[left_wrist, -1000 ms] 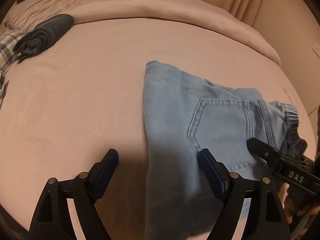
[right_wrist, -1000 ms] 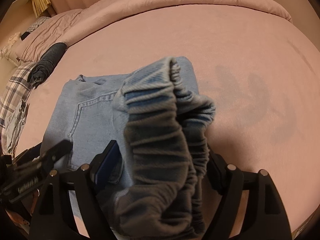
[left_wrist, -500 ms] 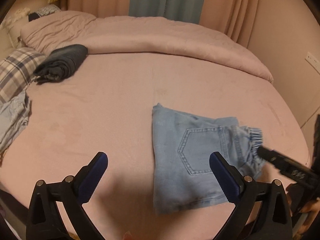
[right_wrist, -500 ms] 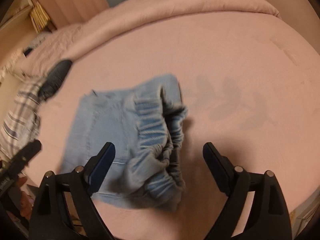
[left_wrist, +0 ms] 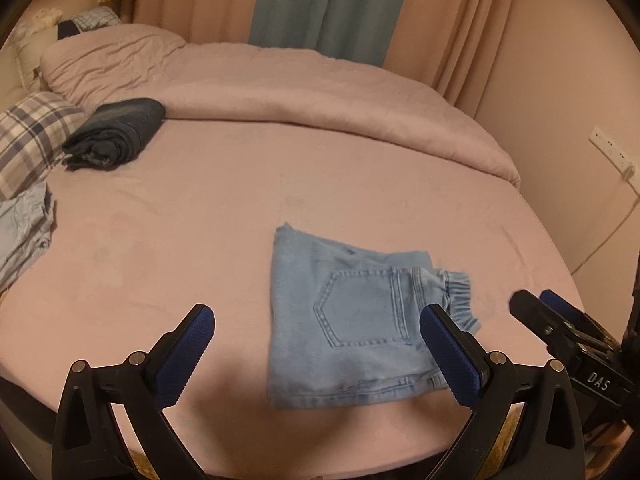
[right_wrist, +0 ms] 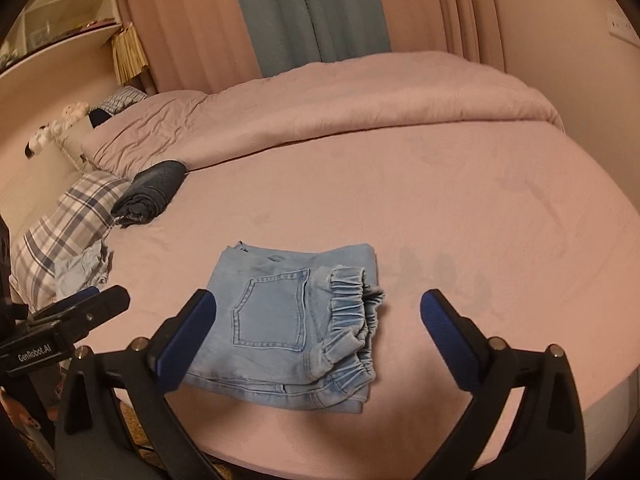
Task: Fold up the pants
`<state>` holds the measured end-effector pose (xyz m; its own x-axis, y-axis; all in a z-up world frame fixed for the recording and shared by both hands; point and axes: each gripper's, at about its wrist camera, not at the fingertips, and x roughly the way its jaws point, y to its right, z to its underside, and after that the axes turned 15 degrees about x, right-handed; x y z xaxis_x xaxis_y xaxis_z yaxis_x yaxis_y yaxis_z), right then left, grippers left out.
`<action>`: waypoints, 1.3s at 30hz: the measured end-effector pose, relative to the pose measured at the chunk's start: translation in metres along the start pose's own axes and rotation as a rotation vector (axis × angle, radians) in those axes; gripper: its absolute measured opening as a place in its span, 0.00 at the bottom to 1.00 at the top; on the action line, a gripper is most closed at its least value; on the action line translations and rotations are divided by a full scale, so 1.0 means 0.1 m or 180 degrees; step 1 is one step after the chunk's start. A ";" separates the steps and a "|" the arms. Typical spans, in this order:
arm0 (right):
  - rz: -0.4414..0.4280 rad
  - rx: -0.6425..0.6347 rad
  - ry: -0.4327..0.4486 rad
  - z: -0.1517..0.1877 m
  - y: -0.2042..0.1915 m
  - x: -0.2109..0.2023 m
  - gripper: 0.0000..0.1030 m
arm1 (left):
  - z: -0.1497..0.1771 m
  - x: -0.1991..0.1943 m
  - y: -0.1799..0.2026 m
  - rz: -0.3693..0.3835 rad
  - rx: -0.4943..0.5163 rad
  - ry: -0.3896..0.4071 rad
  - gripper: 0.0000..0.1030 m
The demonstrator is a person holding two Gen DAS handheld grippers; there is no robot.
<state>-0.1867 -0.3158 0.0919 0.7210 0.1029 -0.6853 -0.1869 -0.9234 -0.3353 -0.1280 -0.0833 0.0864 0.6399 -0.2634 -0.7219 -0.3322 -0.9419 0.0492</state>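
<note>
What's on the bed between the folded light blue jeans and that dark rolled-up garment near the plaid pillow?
Only bare pink sheet lies between the jeans and the dark rolled garment; both views show it.

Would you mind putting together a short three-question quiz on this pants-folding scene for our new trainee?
1. True or false: the right gripper is clamped on the elastic waistband of the light blue jeans.
2. Multiple choice: what lies beside the plaid pillow at the far left of the bed? A) a rolled dark garment B) a red towel C) a shoe
3. Fill in: on the folded jeans, the side facing up shows a back ______.

Key
1. False: both the right gripper and the left gripper are open and hold nothing.
2. A, the rolled dark garment.
3. pocket.
</note>
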 end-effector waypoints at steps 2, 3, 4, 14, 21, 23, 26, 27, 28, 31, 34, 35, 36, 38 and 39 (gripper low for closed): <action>0.0049 0.0008 -0.0029 0.02 -0.01 0.03 1.00 | 0.02 0.02 0.04 0.0028 0.0000 -0.0051 0.99; 0.0080 -0.0001 -0.0039 0.03 -0.02 0.05 1.00 | 0.02 0.03 0.06 0.0021 0.0006 -0.0062 0.99; 0.0103 -0.0014 -0.0041 0.05 -0.04 0.05 1.00 | 0.03 0.03 0.08 0.0008 0.0021 -0.0064 0.99; 0.0075 -0.0084 -0.0035 0.09 -0.14 -0.01 1.00 | 0.04 0.09 0.16 -0.0047 0.0093 -0.0146 0.99; 0.0185 -0.0102 -0.0022 0.14 -0.17 -0.01 1.00 | 0.05 0.10 0.14 -0.0059 0.0070 -0.0192 0.99; 0.0224 -0.0104 -0.0008 0.14 -0.17 -0.01 1.00 | 0.05 0.10 0.14 -0.0078 0.0077 -0.0195 0.99; 0.0259 -0.0104 0.0024 0.13 -0.16 -0.04 1.00 | 0.05 0.10 0.13 -0.0091 0.0065 -0.0202 0.99; 0.0273 -0.0099 0.0037 0.14 -0.17 -0.04 1.00 | 0.05 0.10 0.12 -0.0098 0.0057 -0.0207 0.99; 0.0282 -0.0097 0.0047 0.14 -0.17 -0.05 1.00 | 0.05 0.10 0.12 -0.0100 0.0057 -0.0207 0.99; 0.0306 -0.0090 0.0069 0.13 -0.16 -0.06 1.00 | 0.05 0.10 0.10 -0.0111 0.0045 -0.0201 0.99; 0.0329 -0.0083 0.0082 0.14 -0.15 -0.08 1.00 | 0.06 0.11 0.08 -0.0100 0.0015 -0.0212 0.99; 0.0336 -0.0080 0.0084 0.14 -0.14 -0.08 1.00 | 0.06 0.11 0.08 -0.0099 0.0006 -0.0213 0.99; 0.0345 -0.0073 0.0081 0.14 -0.14 -0.07 1.00 | 0.06 0.11 0.07 -0.0095 0.0008 -0.0216 0.99; 0.0357 -0.0065 0.0076 0.14 -0.13 -0.07 1.00 | 0.07 0.11 0.05 -0.0095 0.0000 -0.0228 0.99; 0.0361 -0.0062 0.0073 0.14 -0.13 -0.07 1.00 | 0.07 0.11 0.04 -0.0095 -0.0003 -0.0231 0.99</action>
<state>-0.1986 -0.2993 0.0917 0.7110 -0.0110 -0.7031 -0.2553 -0.9357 -0.2435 -0.1270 -0.0889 0.0739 0.5975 -0.2196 -0.7713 -0.3133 -0.9493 0.0276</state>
